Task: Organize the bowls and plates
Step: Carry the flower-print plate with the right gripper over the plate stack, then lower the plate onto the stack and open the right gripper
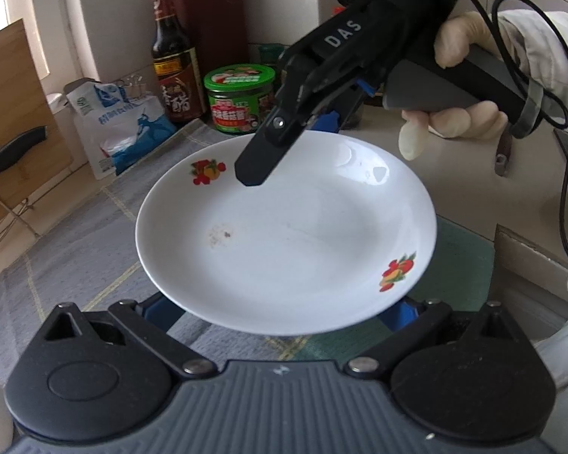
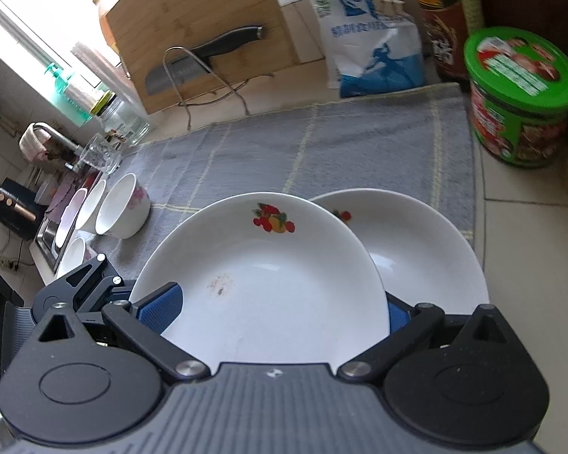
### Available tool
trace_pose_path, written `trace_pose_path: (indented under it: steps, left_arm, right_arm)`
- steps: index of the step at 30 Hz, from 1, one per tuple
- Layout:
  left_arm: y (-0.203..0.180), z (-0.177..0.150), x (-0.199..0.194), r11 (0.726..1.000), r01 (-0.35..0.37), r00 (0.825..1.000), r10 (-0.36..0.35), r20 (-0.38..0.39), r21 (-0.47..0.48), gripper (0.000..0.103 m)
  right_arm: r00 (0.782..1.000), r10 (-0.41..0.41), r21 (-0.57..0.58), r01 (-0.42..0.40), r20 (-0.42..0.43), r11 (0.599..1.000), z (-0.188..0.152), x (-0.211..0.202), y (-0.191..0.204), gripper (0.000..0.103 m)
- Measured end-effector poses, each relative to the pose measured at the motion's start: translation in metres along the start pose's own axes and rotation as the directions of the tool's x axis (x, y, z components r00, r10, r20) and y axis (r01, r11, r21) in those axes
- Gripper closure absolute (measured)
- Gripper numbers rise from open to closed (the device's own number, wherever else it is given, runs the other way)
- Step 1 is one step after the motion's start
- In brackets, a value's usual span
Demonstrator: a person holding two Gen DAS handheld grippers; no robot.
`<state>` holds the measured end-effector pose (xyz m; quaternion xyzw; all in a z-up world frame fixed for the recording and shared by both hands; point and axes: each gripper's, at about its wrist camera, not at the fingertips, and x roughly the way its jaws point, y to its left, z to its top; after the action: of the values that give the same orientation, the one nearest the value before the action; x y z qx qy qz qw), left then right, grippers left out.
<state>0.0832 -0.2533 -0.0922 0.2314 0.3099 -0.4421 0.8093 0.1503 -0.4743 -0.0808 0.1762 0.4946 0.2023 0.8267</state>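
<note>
Partway through, by the look of things. In hand: a white plate (image 1: 284, 234) with fruit prints, lifted above the grey checked cloth (image 2: 322, 143) on the worktop (image 2: 518, 208), centre of both views. Straddling its far rim, the right hand-held gripper (image 1: 284, 147), jaws apart, one finger over the plate's face and the other below the rim; no firm pinch to be seen. Under the near rim, the left hand-held gripper (image 1: 280, 314), likewise spread wide, blue pads tucked beneath; bearing the weight or merely beside it, impossible to tell. Apparently placed already: a second matching plate (image 2: 428, 249) flat on the cloth, lower right of the right wrist view, partly behind the lifted one. Left to do, on that reading: stacking the plate in hand on its twin, then dealing with the bowls (image 2: 121, 212), on their sides in a row at the cloth's left edge, not yet nested. As for writing: "DAS" in white on the right hand-held gripper's black body, upper middle of the left wrist view. On the dark red-capped bottle (image 1: 174, 56), large Chinese characters, apparently 香醋. On the green-lidded jar (image 1: 240, 98) and the blue-and-white bag (image 1: 121, 128), Chinese print too small or blurred to read.
</note>
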Motion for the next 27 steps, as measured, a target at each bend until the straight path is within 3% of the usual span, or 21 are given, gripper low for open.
trace_pose_path:
  steps: [27]
  left_arm:
    - [0.005, 0.01, 0.023, 0.998, 0.06, 0.998, -0.06, -0.024, 0.019, 0.0]
  right_arm:
    - [0.998, -0.06, 0.076, 0.058, 0.024, 0.995, -0.01, -0.008, -0.024, 0.0]
